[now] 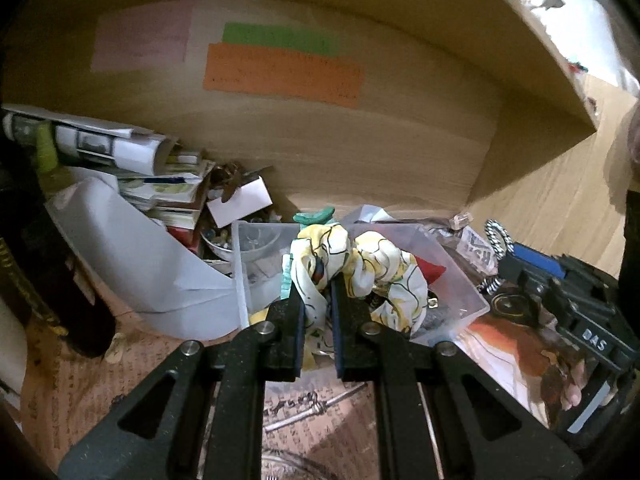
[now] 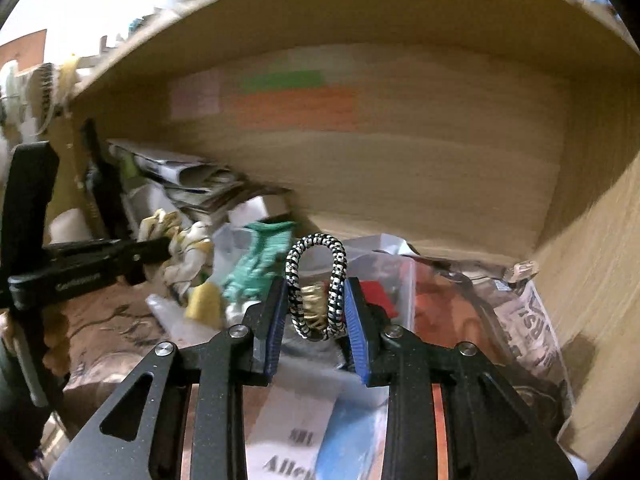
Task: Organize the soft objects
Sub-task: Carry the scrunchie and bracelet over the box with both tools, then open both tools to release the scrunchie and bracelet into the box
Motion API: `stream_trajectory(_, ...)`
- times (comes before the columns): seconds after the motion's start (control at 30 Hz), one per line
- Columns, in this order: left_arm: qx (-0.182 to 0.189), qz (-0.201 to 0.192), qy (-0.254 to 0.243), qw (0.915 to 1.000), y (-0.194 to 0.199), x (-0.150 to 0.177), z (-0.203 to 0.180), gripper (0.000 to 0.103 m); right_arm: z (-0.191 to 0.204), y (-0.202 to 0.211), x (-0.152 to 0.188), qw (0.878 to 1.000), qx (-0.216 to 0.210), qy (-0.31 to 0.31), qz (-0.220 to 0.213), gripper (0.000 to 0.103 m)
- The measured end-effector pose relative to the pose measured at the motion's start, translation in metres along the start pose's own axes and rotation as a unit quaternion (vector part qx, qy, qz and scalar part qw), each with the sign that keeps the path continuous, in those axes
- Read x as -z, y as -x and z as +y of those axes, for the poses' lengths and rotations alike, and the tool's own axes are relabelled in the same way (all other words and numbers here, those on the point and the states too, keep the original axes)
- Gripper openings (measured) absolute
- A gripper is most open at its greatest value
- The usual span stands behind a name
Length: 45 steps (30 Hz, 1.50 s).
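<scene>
Closest in, the left gripper (image 1: 318, 312) is clamping its black jaws on a crumpled scrunchie (image 1: 360, 272) of silky cream fabric printed with yellow patches and thin dark lines; the cloth is bunching up between the pads and spilling out to the right, over a clear plastic container (image 1: 460, 276). The right gripper (image 2: 316, 312) is pinching a black-and-white braided hair tie (image 2: 316, 280), a ropy loop standing upright between its blue ribbed pads, with something gold and ridged showing just behind it. Beside the loop, a teal ruffled fabric piece (image 2: 260, 264) is lying at the container's near edge, blurred in the right wrist view. Printed paper and magazine pages are spreading under both grippers. Further left, a curled white sheet (image 1: 132, 256) and a messy stack of booklets (image 1: 172, 196) are leaning together. Behind everything, a smooth wooden back panel (image 1: 360, 152) is carrying flat green, orange and pale pink paper rectangles.
</scene>
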<state>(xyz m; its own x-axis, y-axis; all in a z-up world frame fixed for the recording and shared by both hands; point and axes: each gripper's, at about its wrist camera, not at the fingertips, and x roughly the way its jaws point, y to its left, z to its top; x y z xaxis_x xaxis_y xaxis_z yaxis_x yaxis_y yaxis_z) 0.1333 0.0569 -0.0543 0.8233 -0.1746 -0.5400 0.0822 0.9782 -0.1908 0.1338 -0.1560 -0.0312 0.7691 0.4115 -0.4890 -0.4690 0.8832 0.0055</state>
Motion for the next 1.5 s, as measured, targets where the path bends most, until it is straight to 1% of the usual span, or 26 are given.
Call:
stream_trajectory(0.23, -0.005, 0.034, -0.015, 0.9993, -0.035, -0.002, -0.008, 0.010, -0.016, -0.045, 0.010, 0.998, 0.017, -0.006, 0.061, 0.027)
stream_trajectory(0.37, -0.011, 0.057, -0.022, 0.9981, -0.055, 0.001, -0.010, 0.010, -0.021, -0.063, 0.018, 0.996, 0.013, -0.008, 0.093, 0.027)
stream_trajectory(0.5, -0.019, 0.078, -0.029, 0.9964, -0.071, 0.006, -0.011, 0.010, -0.024, -0.075, 0.024, 0.994, 0.008, -0.006, 0.110, 0.027)
stream_trajectory(0.57, -0.022, 0.086, -0.034, 0.9955, -0.076, 0.008, -0.013, 0.014, -0.024, -0.076, 0.025, 0.994, 0.008, -0.004, 0.111, 0.028)
stream_trajectory(0.63, -0.025, 0.093, -0.036, 0.9947, -0.078, 0.009, -0.013, 0.020, -0.023, -0.075, 0.025, 0.994, 0.011, -0.001, 0.112, 0.035)
stream_trajectory(0.7, -0.028, 0.093, -0.036, 0.9946, -0.079, 0.010, -0.014, 0.028, -0.022, -0.072, 0.023, 0.994, 0.017, 0.001, 0.107, 0.046)
stream_trajectory(0.73, -0.028, 0.092, -0.036, 0.9947, -0.078, 0.009, -0.014, 0.030, -0.022, -0.069, 0.022, 0.995, 0.018, 0.002, 0.102, 0.048)
stream_trajectory(0.8, -0.031, 0.085, -0.036, 0.9952, -0.072, 0.008, -0.014, 0.041, -0.022, -0.064, 0.020, 0.996, 0.016, 0.003, 0.093, 0.058)
stream_trajectory(0.87, -0.032, 0.074, -0.036, 0.9961, -0.064, 0.006, -0.015, 0.048, -0.019, -0.058, 0.018, 0.997, 0.017, 0.006, 0.081, 0.063)
stream_trajectory(1.0, -0.038, 0.044, -0.042, 0.9974, -0.043, 0.001, -0.019, 0.049, -0.013, -0.043, 0.011, 0.998, 0.014, 0.012, 0.056, 0.066)
stream_trajectory(1.27, -0.047, -0.032, -0.044, 0.9974, 0.014, -0.008, -0.026, 0.050, 0.003, 0.004, -0.007, 1.000, 0.001, 0.018, -0.016, 0.068)
stream_trajectory(1.33, -0.049, -0.052, -0.045, 0.9964, 0.028, -0.009, -0.029, 0.051, 0.009, 0.017, -0.011, 0.999, -0.003, 0.017, -0.037, 0.070)
stream_trajectory(1.4, -0.051, -0.077, -0.047, 0.9946, 0.045, -0.011, -0.033, 0.057, 0.014, 0.030, -0.014, 0.998, -0.007, 0.018, -0.056, 0.071)
stream_trajectory(1.5, -0.051, -0.107, -0.049, 0.9917, 0.068, -0.010, -0.038, 0.061, 0.019, 0.048, -0.017, 0.997, -0.010, 0.017, -0.081, 0.073)
